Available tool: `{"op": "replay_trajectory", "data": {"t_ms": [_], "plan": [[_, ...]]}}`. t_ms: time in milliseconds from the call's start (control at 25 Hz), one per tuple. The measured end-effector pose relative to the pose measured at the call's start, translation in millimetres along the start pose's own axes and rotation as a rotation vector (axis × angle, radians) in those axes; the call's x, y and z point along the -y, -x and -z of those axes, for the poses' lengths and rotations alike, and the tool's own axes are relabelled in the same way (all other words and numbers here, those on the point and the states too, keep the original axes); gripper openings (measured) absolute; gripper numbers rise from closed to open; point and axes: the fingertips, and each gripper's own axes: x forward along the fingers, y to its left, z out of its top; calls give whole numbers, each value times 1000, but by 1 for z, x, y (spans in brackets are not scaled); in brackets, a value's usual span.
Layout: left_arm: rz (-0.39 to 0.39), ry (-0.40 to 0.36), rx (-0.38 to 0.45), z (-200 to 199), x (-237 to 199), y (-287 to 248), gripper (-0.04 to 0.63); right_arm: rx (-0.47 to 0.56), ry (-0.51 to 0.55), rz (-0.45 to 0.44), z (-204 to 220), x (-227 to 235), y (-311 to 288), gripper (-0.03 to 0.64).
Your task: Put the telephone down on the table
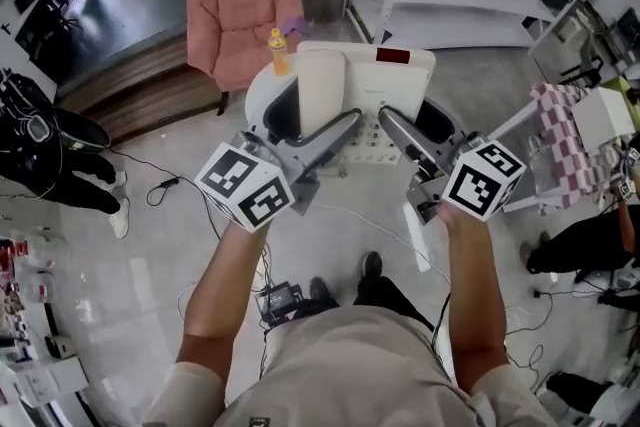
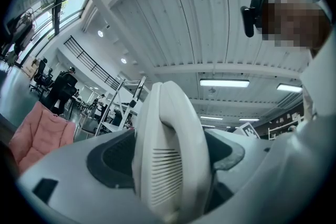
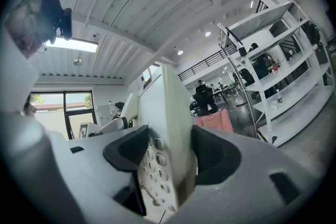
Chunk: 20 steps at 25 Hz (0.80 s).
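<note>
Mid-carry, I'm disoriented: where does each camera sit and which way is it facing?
Head view: on the person's head, facing steeply down at the telephone, with the white table behind it; forearms, torso, left gripper and right gripper show.
Left gripper view: on that gripper, tilted up at the ceiling; jaws clamp the handset; the person's head camera shows upper right.
Right gripper view: likewise tilted up; jaws clamp the keypad side; head camera upper left.
Shared: all three see the telephone and pink armchair.
</note>
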Motion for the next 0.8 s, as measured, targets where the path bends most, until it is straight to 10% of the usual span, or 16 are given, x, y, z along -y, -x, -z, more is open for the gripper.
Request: {"op": "replay_trajectory", "data": {"t_ms": [800], "plan": [[-171, -31, 18, 12, -133, -63, 402, -69, -44, -167, -3, 100, -128, 247]]}}
